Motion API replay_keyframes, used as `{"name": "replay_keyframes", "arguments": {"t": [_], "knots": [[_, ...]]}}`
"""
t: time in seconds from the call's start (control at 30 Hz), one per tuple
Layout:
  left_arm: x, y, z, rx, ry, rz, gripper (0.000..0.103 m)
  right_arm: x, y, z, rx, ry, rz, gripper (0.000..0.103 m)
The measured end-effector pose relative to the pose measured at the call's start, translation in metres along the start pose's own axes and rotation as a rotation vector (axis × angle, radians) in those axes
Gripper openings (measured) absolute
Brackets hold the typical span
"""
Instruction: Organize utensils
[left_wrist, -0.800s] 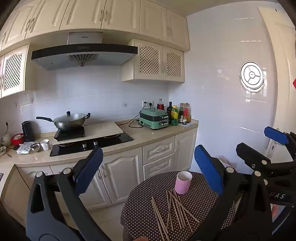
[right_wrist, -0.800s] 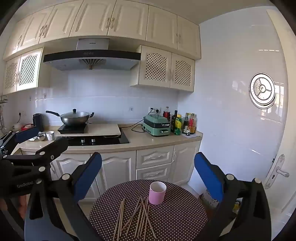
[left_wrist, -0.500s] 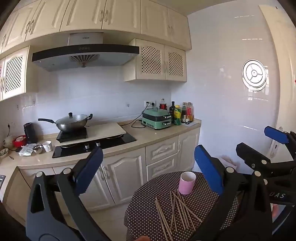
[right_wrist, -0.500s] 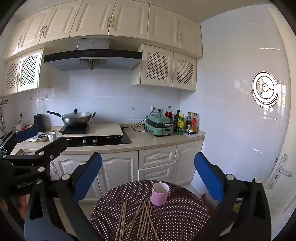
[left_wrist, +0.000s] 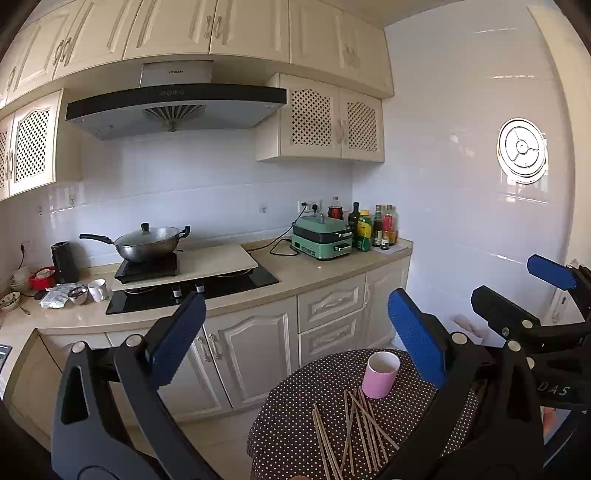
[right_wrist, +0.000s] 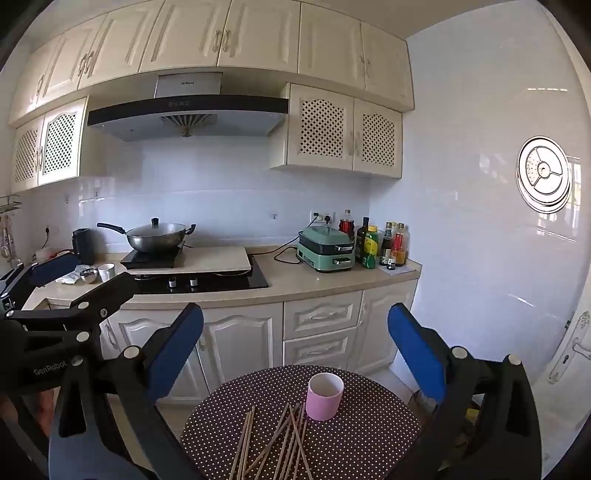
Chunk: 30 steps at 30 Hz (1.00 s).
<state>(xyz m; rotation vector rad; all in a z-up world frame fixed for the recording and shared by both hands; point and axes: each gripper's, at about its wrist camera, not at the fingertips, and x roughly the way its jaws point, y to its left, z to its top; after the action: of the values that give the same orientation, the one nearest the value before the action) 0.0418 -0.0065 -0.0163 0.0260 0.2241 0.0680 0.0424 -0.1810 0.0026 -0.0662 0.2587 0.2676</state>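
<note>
Both grippers were up in the air over the little round table (right_wrist: 369, 435) with the dotted cloth, nothing in either one. The left gripper (left_wrist: 295, 339) had its blue pads spread wide apart, fully released, and the right gripper (right_wrist: 295, 339) was the same, fingers wide and empty. In the left wrist view the right gripper showed at about 3 o'clock; in the right wrist view the left one sat at roughly 9 o'clock.

The chopsticks (right_wrist: 277, 443) were lying loose on the table in a messy crisscross pile, down around 6 o'clock in the right view. A pink cup (right_wrist: 325, 397) stood upright just beside their far tips, at about 1 o'clock from the pile. From the left camera the same chopsticks (left_wrist: 354, 432) and cup (left_wrist: 380, 374) sat lower right, around 5 o'clock.

Behind it all was the kitchen counter (right_wrist: 306, 284) with a wok (right_wrist: 159, 236) on a burner at about 10 o'clock and a green cooker (right_wrist: 327, 249) beside some bottles (right_wrist: 384, 243).
</note>
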Motion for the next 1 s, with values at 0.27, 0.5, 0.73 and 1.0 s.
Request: {"name": "replay_keyframes", "arguments": {"t": [0.27,0.5,0.73,1.0], "knots": [[0.016,-0.010,0.003,-0.003,0.018,0.010,0.097,0.019,-0.013,-0.001,0.008,0.014,0.017,0.096],[0.025,-0.014,0.005,-0.018,0.041,0.018,0.097,0.026,-0.019,-0.005,0.004,0.025,0.031,0.096],[0.031,-0.014,0.009,-0.028,0.065,0.020,0.097,0.032,-0.022,-0.005,-0.005,0.038,0.036,0.096],[0.033,-0.020,0.010,-0.026,0.071,0.017,0.097,0.034,-0.025,-0.010,-0.002,0.044,0.032,0.096]]}}
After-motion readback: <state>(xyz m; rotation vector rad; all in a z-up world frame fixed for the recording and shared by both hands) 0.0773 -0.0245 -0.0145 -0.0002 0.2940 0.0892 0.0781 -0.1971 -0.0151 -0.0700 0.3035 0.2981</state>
